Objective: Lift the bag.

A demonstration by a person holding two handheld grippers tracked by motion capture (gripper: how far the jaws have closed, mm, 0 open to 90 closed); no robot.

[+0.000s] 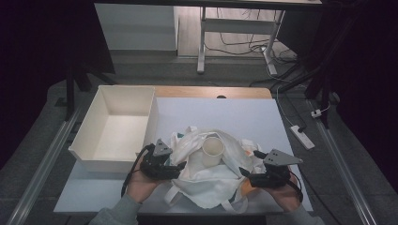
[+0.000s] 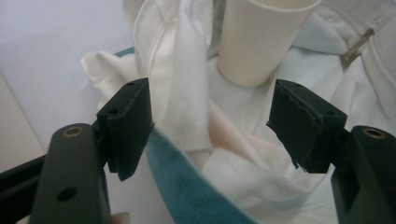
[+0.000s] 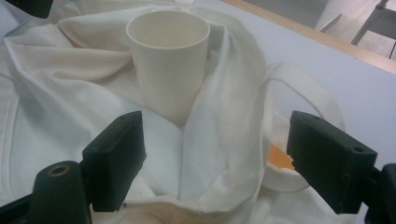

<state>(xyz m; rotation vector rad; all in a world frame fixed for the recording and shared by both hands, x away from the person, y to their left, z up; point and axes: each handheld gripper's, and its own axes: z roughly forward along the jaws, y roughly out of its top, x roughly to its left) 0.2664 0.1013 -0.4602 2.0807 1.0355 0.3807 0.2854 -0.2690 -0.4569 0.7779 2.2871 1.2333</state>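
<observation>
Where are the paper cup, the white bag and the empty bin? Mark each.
paper cup (image 3: 169, 70), right gripper view, its side wall
white bag (image 1: 206, 180), high view, its front cloth
bin (image 1: 152, 110), high view, its right wall

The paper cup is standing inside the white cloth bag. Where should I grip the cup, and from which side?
Grip the paper cup on its side wall just under the rim, probably from above: it stands upright, open end up, and the white cloth bag is bunched against its lower half. The right gripper is open, facing it with folds between; lifting over them looks safer than pushing through.
</observation>
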